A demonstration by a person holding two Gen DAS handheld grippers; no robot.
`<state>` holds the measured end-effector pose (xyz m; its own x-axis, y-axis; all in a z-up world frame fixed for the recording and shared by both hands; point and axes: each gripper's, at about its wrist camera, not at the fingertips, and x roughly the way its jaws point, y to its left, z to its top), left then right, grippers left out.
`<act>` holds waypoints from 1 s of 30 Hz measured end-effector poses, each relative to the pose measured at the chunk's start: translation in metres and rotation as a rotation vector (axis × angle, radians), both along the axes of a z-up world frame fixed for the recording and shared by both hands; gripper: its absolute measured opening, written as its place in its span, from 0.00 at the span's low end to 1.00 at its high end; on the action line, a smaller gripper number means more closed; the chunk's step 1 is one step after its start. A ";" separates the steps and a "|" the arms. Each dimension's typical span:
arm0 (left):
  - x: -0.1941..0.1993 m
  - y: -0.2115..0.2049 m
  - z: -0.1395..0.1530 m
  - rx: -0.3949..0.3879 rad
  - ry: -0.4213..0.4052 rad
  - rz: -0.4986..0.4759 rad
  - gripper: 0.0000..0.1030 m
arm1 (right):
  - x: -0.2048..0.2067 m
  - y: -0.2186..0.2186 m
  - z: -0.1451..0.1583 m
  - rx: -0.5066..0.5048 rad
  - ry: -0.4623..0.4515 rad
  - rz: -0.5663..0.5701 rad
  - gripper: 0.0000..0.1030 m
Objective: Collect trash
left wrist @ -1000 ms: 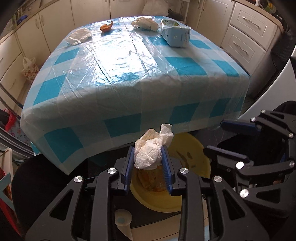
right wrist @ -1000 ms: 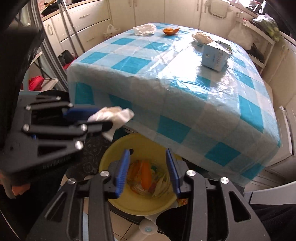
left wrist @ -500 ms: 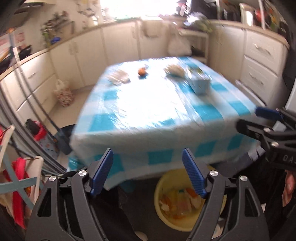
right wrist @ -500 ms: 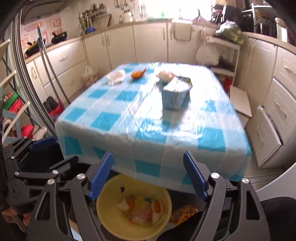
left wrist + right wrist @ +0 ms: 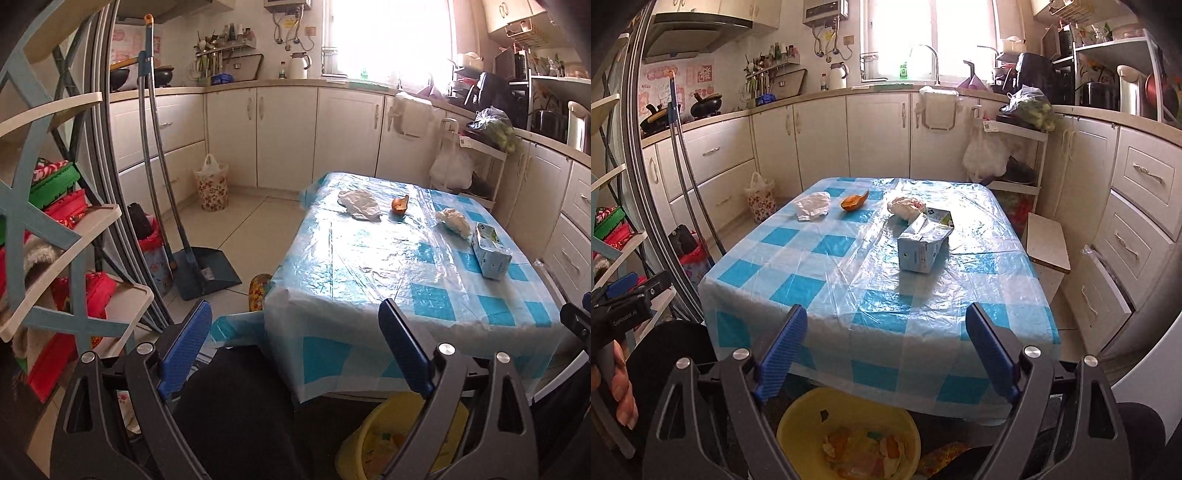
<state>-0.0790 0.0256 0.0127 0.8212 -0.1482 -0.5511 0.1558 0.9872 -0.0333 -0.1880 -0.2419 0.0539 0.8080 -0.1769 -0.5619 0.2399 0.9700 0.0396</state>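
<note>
On the blue-checked table [image 5: 827,291] lie a crumpled white bag [image 5: 812,205], an orange peel [image 5: 854,201], a crumpled tissue [image 5: 904,206] and an opened milk carton [image 5: 923,243]. They also show in the left wrist view: bag [image 5: 360,205], peel [image 5: 400,204], tissue [image 5: 452,219], carton [image 5: 491,254]. A yellow basin [image 5: 849,435] holding scraps sits on the floor below the table's near edge; it also shows in the left wrist view [image 5: 373,443]. My left gripper [image 5: 295,354] and right gripper [image 5: 886,358] are both open and empty, held back from the table.
A broom and dustpan [image 5: 207,269] lean at the left by a shelf rack [image 5: 55,221]. A floral bin [image 5: 213,186] stands by the cabinets. A white stool [image 5: 1047,242] is at the table's right. Drawers [image 5: 1137,229] line the right wall.
My left gripper has opened and dropped the tissue into the basin. Both grippers have risen and tilted up, away from the basin, now facing the table and kitchen.
</note>
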 end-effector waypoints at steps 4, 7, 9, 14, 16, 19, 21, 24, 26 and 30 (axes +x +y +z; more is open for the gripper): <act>-0.008 -0.008 -0.001 0.024 -0.019 -0.015 0.87 | -0.001 0.003 0.000 -0.011 0.001 0.001 0.82; -0.010 -0.009 -0.001 0.028 -0.022 -0.015 0.89 | -0.003 0.004 -0.001 -0.010 0.002 -0.001 0.82; -0.009 -0.010 -0.002 0.027 -0.015 -0.011 0.89 | -0.003 0.004 -0.001 -0.007 0.006 -0.002 0.83; -0.007 -0.007 -0.005 0.020 -0.002 -0.003 0.90 | -0.003 0.004 -0.001 -0.006 0.009 -0.005 0.83; -0.006 -0.007 -0.005 0.022 -0.001 -0.003 0.90 | -0.003 0.004 -0.001 -0.005 0.012 -0.005 0.83; -0.006 -0.008 -0.006 0.026 0.000 -0.006 0.90 | -0.003 0.005 -0.002 -0.004 0.018 -0.005 0.85; -0.006 -0.008 -0.007 0.028 0.003 -0.007 0.90 | -0.003 0.005 -0.002 -0.005 0.020 -0.006 0.85; -0.005 -0.008 -0.008 0.027 0.008 -0.006 0.91 | -0.003 0.005 -0.002 -0.005 0.024 -0.004 0.85; -0.004 -0.008 -0.008 0.025 0.012 -0.004 0.91 | -0.003 0.005 -0.002 -0.006 0.027 -0.004 0.85; -0.003 -0.007 -0.008 0.021 0.017 -0.002 0.91 | -0.002 0.006 -0.003 -0.006 0.034 -0.001 0.85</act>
